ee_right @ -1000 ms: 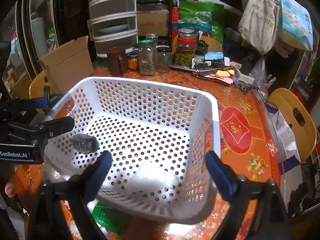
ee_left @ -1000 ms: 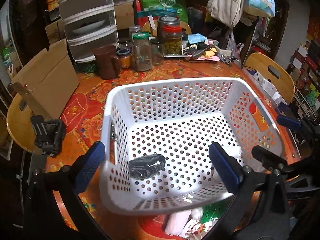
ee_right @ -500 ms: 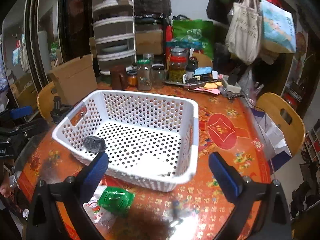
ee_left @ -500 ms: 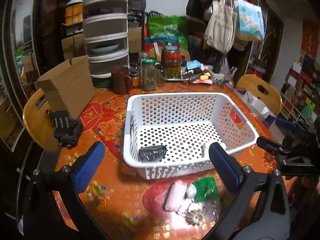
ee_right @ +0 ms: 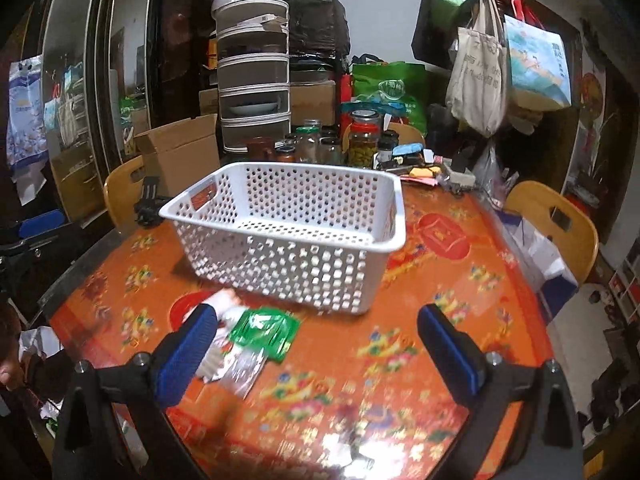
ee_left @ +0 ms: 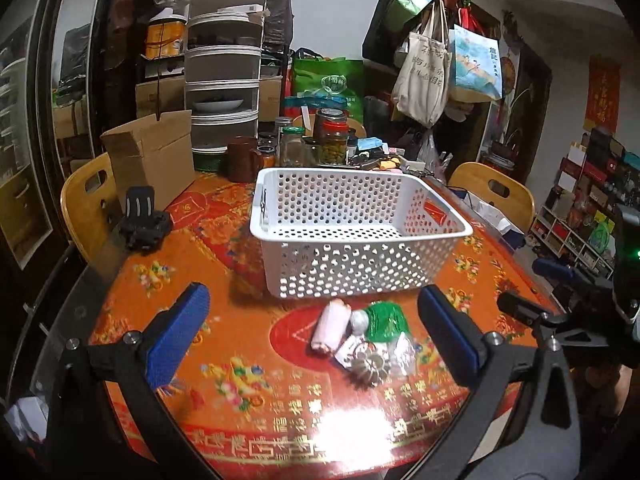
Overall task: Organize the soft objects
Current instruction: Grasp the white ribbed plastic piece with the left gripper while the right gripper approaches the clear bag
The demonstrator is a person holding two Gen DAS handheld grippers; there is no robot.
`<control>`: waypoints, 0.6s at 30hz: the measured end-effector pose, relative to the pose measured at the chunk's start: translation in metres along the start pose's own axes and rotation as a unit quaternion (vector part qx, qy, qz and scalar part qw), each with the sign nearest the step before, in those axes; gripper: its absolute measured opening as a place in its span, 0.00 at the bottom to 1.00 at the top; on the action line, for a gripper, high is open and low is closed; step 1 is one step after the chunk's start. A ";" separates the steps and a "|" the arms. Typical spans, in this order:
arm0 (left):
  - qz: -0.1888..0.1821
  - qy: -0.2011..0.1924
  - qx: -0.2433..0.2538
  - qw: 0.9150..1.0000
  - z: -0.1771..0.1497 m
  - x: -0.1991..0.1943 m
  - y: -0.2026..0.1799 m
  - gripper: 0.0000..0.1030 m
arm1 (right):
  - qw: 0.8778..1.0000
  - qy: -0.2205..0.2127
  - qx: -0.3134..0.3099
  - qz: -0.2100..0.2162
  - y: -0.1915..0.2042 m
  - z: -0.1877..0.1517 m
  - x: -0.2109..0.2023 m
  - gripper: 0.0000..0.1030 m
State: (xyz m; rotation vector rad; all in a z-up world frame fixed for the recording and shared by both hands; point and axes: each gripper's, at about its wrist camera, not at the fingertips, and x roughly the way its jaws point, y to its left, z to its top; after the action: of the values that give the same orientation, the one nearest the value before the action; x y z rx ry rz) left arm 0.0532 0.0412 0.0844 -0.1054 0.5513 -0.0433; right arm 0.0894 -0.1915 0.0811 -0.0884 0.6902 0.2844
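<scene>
A white perforated basket stands on the red patterned table; it also shows in the right wrist view. In front of it lies a small heap: a pink roll, a green packet, and a clear packet with a pleated white item. The right wrist view shows the green packet and the pink roll. My left gripper is open and empty, above the heap. My right gripper is open and empty, to the right of the heap. The basket's inside is hidden.
Jars, a brown mug, a cardboard box and a stacked drawer unit stand behind the basket. A black clamp sits at the table's left edge. Wooden chairs stand around the table.
Both grippers have pulled back and up from the basket toward the table's near edge. The heap in front of the basket has come into view. The basket's contents have dropped out of sight.
</scene>
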 end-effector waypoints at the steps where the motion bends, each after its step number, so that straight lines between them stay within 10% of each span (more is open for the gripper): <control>1: 0.002 0.000 0.001 1.000 -0.006 -0.001 -0.002 1.00 | 1.000 -0.001 0.003 0.002 0.000 -0.004 -0.001 0.97; 18: -0.024 0.063 0.021 0.998 -0.086 0.092 -0.037 1.00 | 0.998 0.038 0.050 0.029 -0.004 -0.076 0.032 0.97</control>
State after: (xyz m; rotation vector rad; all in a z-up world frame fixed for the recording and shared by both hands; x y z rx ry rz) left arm 0.0864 -0.0096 -0.0320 -0.0743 0.6732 -0.1087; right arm 0.0670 -0.2014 0.0026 0.0171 0.7828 0.3028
